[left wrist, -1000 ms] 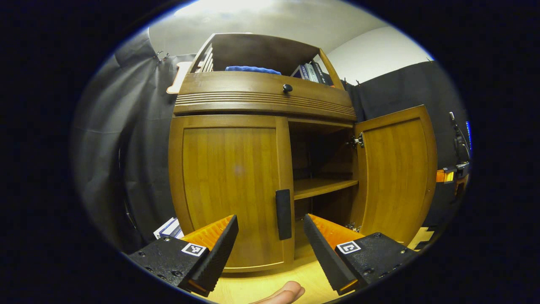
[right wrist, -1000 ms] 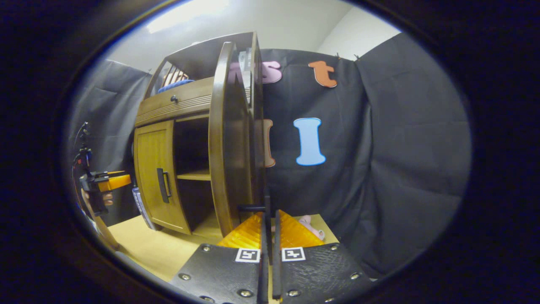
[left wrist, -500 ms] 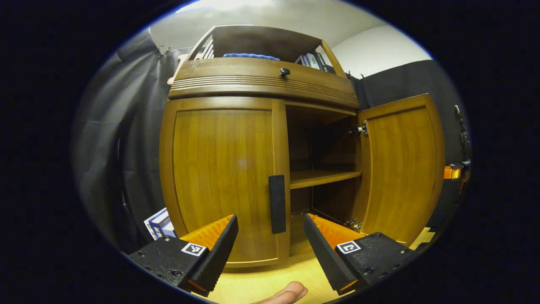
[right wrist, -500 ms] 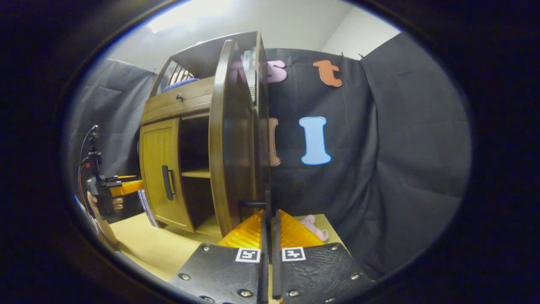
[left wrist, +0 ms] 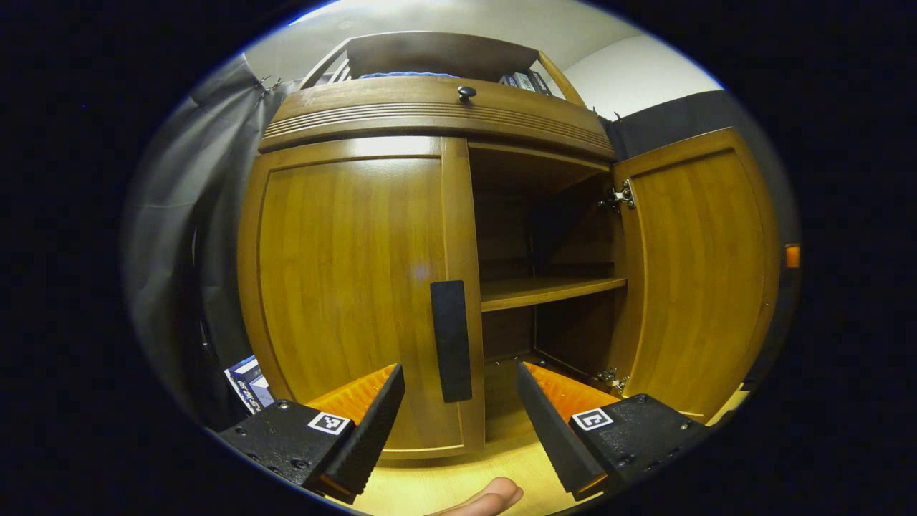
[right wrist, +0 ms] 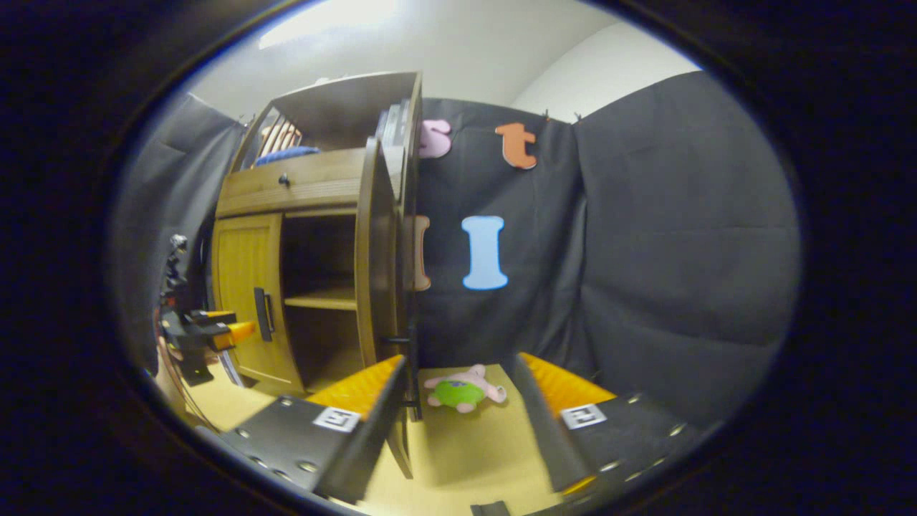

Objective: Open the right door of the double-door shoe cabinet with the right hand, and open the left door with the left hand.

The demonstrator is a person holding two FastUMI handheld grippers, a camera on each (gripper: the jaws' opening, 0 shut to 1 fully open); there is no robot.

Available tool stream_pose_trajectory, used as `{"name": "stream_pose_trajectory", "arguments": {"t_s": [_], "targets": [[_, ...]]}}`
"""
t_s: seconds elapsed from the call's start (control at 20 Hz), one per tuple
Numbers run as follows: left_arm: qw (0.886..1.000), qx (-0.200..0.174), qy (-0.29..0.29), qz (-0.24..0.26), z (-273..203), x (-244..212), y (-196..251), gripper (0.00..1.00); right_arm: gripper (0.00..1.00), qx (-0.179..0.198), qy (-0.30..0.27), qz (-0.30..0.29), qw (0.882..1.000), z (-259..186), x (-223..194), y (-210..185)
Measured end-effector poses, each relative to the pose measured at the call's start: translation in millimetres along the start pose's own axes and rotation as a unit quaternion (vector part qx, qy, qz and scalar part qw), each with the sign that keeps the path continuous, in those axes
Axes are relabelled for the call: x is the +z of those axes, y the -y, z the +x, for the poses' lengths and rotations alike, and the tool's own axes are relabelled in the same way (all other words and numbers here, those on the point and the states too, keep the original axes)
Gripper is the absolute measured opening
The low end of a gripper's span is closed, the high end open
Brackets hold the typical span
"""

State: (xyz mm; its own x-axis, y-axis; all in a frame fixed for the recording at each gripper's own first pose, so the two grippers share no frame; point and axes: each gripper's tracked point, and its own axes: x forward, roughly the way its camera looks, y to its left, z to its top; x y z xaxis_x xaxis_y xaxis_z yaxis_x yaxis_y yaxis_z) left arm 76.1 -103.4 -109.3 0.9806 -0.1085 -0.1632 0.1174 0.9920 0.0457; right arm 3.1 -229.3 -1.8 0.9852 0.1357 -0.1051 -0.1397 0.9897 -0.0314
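In the left gripper view, boxes (left wrist: pixel 247 380) lean at the cabinet's (left wrist: pixel 437 118) lower left corner, on the table (left wrist: pixel 458 480). The left door (left wrist: pixel 351 287) is closed, its dark handle (left wrist: pixel 451 340) upright near its right edge. The left gripper (left wrist: pixel 458 401) hangs just before that handle with its jaws spread wide, one finger on either side of it and touching nothing; a fingertip (left wrist: pixel 491 497) of the holding hand shows below. Right of the handle the cabinet stands open, with a shelf (left wrist: pixel 548 290) across the middle. The right door (left wrist: pixel 698 272) is swung wide on its hinges.

In the right gripper view, the left gripper (right wrist: pixel 215 333) sits far left, close to the left door's handle (right wrist: pixel 261 333). The right door (right wrist: pixel 376 287) is seen edge-on, open, with its handle (right wrist: pixel 408 373) just beside the inner finger of the right gripper (right wrist: pixel 458 401). That gripper's jaws gape wide and hold nothing. Between its fingers, farther off, a plush toy (right wrist: pixel 464 390) lies on the table (right wrist: pixel 458 459).
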Motion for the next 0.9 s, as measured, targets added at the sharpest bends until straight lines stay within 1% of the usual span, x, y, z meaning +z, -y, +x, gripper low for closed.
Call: {"name": "stream_pose_trajectory", "arguments": {"t_s": [0.05, 0.15, 0.2, 0.25, 0.3, 0.35, 0.4, 0.45, 0.5, 0.55, 0.65, 0.7, 0.75, 0.8, 0.85, 0.9], "targets": [[1.000, 0.004, -0.004, 0.000, 7, -2, 1, 0.99, 0.95, 0.002, 0.010, -0.001, 1.000, -9, 8, -4], [1.000, 0.019, -0.015, -0.003, 21, -11, -2, 0.99, 1.00, 0.006, 0.030, -0.006, 1.000, -24, 23, -12], [0.999, 0.027, -0.017, -0.003, 27, -14, -6, 0.99, 0.97, 0.011, 0.043, -0.003, 0.999, -31, 34, -18], [0.999, 0.036, -0.019, -0.003, 34, -15, -10, 0.99, 0.97, 0.017, 0.056, 0.003, 0.998, -38, 43, -27], [0.999, 0.038, -0.018, 0.000, 40, -16, -11, 0.96, 0.94, 0.023, 0.065, 0.008, 0.998, -43, 50, -35], [0.999, 0.037, -0.016, 0.004, 47, -16, -10, 0.94, 0.95, 0.028, 0.072, 0.011, 0.997, -48, 54, -42], [0.999, 0.034, -0.024, 0.008, 52, -19, -9, 0.96, 0.96, 0.035, 0.076, 0.007, 0.996, -50, 56, -51], [0.999, 0.032, -0.028, 0.011, 54, -19, -7, 0.96, 0.97, 0.040, 0.077, -0.001, 0.996, -51, 56, -59], [0.999, 0.041, -0.015, 0.008, 56, -13, -11, 0.94, 0.97, 0.046, 0.074, -0.014, 0.996, -56, 52, -65], [0.999, 0.050, -0.002, 0.006, 55, -7, -14, 0.87, 0.97, 0.051, 0.070, -0.028, 0.996, -60, 48, -75], [0.998, 0.040, 0.040, 0.013, 62, 14, -13, 0.71, 0.97, 0.065, 0.069, -0.044, 0.995, -63, 46, -95], [0.998, 0.047, 0.041, 0.020, 66, 15, -18, 0.62, 0.97, 0.073, 0.070, -0.039, 0.994, -61, 49, -106], [0.999, 0.041, 0.015, 0.017, 69, 6, -15, 0.53, 0.99, 0.073, 0.068, -0.030, 0.995, -61, 51, -113], [0.999, 0.035, -0.007, 0.017, 69, 1, -17, 0.44, 0.97, 0.069, 0.065, -0.020, 0.995, -61, 51, -114], [0.999, 0.028, -0.011, 0.012, 69, 3, -16, 0.35, 0.94, 0.066, 0.066, -0.012, 0.996, -62, 54, -119], [1.000, 0.020, -0.022, 0.008, 71, 2, -15, 0.35, 0.94, 0.067, 0.069, -0.007, 0.995, -65, 57, -125]]}}
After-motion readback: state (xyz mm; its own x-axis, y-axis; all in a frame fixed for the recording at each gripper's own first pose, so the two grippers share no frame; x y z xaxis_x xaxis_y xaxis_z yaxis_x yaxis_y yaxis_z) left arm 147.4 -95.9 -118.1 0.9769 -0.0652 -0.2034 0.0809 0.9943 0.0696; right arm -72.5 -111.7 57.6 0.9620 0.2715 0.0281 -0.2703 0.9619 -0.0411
